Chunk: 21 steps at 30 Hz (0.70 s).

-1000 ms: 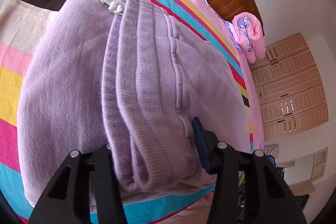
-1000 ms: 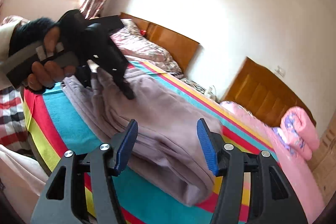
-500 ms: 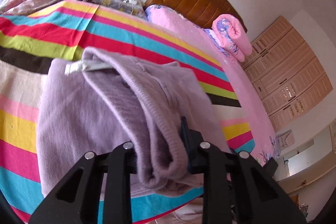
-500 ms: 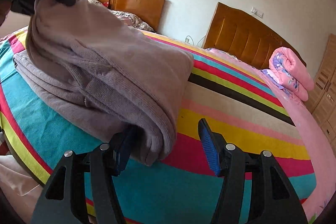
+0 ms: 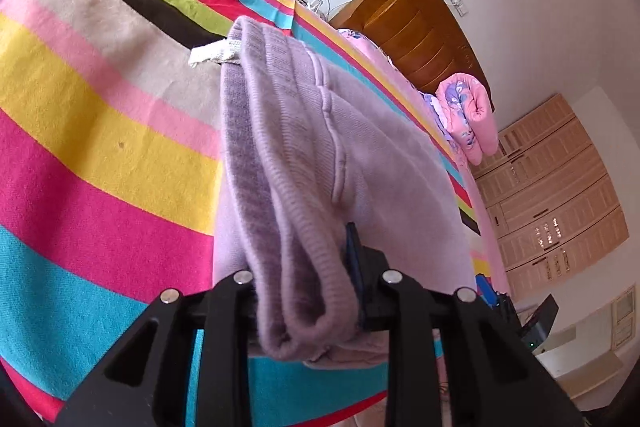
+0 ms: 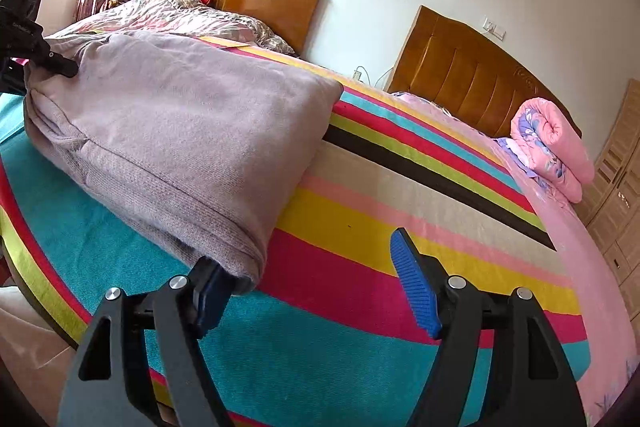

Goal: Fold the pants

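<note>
The left gripper (image 5: pixel 308 279) pinches the thick ribbed waistband end of the pants (image 5: pixel 320 155); its jaws have closed within the last second and now press on the cloth from both sides, so the stack of layers is kept together and lifted a bit off the bed cover (image 5: pixel 100 147). I think this is the reason for the hold: with one end clamped, the folded bundle cannot fall open while it is moved or laid down.

The right gripper (image 6: pixel 316 291) has fingers spread wide; its jaws have just been opening. The left pad (image 6: pixel 210 297) touches or is just beside the near corner of the pants (image 6: pixel 180 131), the right pad is well apart from it, so nothing is pinched there. Prob. it has let go of that corner so the fold can rest flat.

The pants are a lilac bundle, already folded in several layers, lying on the striped cover near its front edge, w/ the far left end held up by the other gripper (image 6: pixel 36 43).

Containers: none in view. At the far wall there are closed cupboards (image 5: pixel 560 195), content not visible. A rolled pink blanket (image 6: pixel 556 143) lies on the bed farther back.
</note>
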Motion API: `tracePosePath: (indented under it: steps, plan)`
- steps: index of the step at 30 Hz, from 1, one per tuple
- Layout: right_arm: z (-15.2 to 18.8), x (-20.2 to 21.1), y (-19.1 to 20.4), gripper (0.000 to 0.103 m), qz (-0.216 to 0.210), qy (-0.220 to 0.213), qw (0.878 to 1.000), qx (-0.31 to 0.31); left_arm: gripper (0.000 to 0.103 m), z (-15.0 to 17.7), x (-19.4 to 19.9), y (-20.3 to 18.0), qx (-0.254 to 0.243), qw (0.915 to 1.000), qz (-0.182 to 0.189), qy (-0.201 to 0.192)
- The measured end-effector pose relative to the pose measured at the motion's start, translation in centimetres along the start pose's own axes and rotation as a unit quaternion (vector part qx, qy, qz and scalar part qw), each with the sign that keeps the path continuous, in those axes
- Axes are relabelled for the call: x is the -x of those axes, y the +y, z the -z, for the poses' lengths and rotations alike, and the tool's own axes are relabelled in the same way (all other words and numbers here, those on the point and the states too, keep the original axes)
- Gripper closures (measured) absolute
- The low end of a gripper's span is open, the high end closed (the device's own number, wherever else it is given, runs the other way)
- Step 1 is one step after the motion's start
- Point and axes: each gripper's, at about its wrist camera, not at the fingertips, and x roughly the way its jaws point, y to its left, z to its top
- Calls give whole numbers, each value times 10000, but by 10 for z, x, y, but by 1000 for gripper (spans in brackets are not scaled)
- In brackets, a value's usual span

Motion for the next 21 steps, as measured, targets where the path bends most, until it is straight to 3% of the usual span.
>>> tracePosePath:
  steps: [4, 7, 9, 11, 13, 14, 15, 16, 17, 18, 21]
  plan:
    - [-2, 8, 4, 33, 34, -77, 9999, 87, 77, -4, 13, -11, -179, 9995, -90, -231]
    - [3, 1, -1, 32, -131, 16, 9999, -73, 76, -2, 2, 2, -99, 9997, -202, -34]
    - [2, 2, -6, 32, -284, 74, 9995, -152, 74, 2, 1, 11, 65, 10000, -32, -66]
    - [1, 8, -10, 32, -471, 122, 9988, -6, 69, 2, 6, 7, 15, 9998, -161, -71]
    - [0, 22, -16, 32, -799, 131, 9967, 65, 47, 1, 21, -7, -225, 9965, -761, -267]
    - [-1, 30, -23, 32, -1136, 74, 9935, -53, 37, 2, 32, -18, -401, 9887, -1358, -485]
    - [-2, 39, -31, 32, -1425, -28, 9895, -255, 23, 2, 43, -31, -615, 9729, -2077, -808]
    - [-6, 47, -38, 32, -1665, -145, 9847, -500, 16, 5, 54, -48, -862, 9519, -2705, -1152]
    - [-11, 51, -44, 32, -1858, -249, 9797, -705, 14, 8, 62, -67, -1185, 9346, -3029, -1443]
    - [-18, 52, -48, 32, -2006, -335, 9754, -853, 9, 12, 65, -87, -1543, 9248, -3081, -1611]
    - [-42, 48, -40, 33, -2189, -470, 9700, -952, 6, 27, 48, -138, -2453, 9100, -2918, -1632]
